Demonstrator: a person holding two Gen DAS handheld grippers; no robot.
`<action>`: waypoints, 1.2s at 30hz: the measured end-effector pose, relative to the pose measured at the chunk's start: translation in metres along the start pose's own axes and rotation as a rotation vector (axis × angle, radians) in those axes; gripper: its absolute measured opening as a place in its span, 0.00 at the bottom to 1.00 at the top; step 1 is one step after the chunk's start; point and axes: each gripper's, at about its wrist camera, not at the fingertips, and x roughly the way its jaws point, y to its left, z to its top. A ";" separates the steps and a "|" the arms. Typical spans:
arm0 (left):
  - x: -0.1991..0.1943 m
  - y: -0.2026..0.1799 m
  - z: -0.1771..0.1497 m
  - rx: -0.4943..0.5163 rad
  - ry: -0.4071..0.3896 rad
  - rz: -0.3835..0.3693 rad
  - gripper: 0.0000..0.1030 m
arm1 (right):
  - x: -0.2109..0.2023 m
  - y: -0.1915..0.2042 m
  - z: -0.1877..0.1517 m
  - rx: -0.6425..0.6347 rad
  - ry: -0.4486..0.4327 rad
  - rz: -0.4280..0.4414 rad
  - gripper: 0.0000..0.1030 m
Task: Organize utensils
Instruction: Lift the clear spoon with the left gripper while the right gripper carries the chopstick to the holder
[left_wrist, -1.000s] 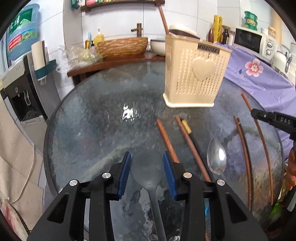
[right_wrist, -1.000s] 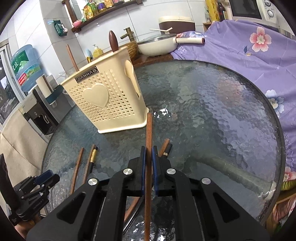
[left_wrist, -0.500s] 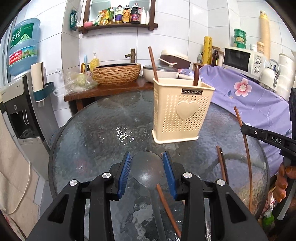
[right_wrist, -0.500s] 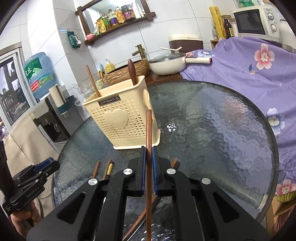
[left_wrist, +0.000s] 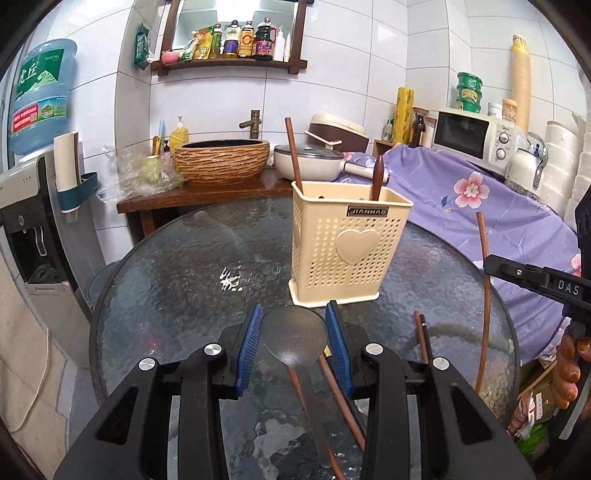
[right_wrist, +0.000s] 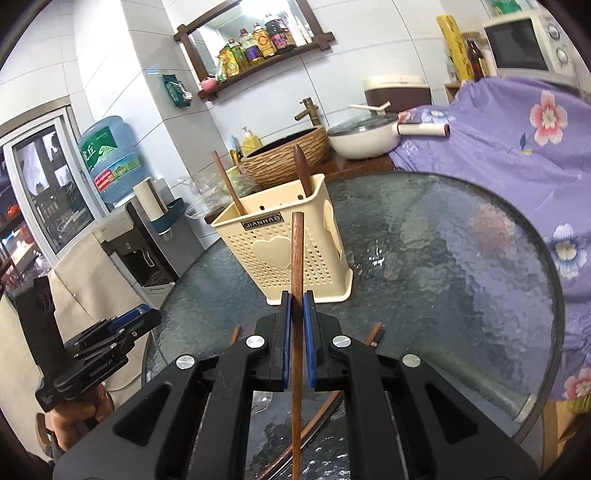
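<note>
— Utensils are split up at the moment: two brown wooden handles stand in the cream utensil caddy (left_wrist: 349, 254), a thin one (left_wrist: 293, 155) at its back left corner and a thicker one (left_wrist: 377, 176) near the right side.

— And the ones in the grippers?

— A translucent plastic spoon (left_wrist: 294, 338) sits with its bowl between the blue pads of the left gripper (left_wrist: 294, 345), its handle running back toward the camera. The pads are close against both edges of the bowl, so it looks pinched. The right gripper (right_wrist: 297, 343) has its pads pressed onto a single wooden chopstick (right_wrist: 296, 280), whose tip points up toward the caddy's front wall.

— Where does the caddy stand?

— On the round glass table (left_wrist: 177, 280), upright, heart emblem and a small nameplate facing the left gripper's camera.

— Anything lying loose?

— Yes, wooden chopsticks (left_wrist: 334, 391) lie on the glass under the left gripper, and a darker pair (left_wrist: 421, 334) rests a little to the right, near the caddy's base. From the right gripper's camera a few more stick ends (right_wrist: 375, 332) show on the glass beneath the fingers.

— What's behind?

— A woven basin (left_wrist: 221, 160) on a wooden counter, a white pan (left_wrist: 310, 164) beside it, a microwave (left_wrist: 476, 134) above a purple floral cloth (left_wrist: 480, 199), and a water dispenser (left_wrist: 26, 221) on the left.
</note>
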 end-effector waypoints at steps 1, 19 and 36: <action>0.000 0.001 0.001 0.000 -0.002 -0.004 0.34 | -0.002 0.001 0.002 -0.007 -0.002 0.003 0.07; -0.010 -0.007 0.056 0.014 -0.088 -0.089 0.34 | -0.021 0.041 0.048 -0.173 -0.052 0.026 0.07; -0.004 -0.027 0.182 -0.014 -0.342 -0.033 0.34 | -0.019 0.085 0.176 -0.242 -0.372 -0.001 0.07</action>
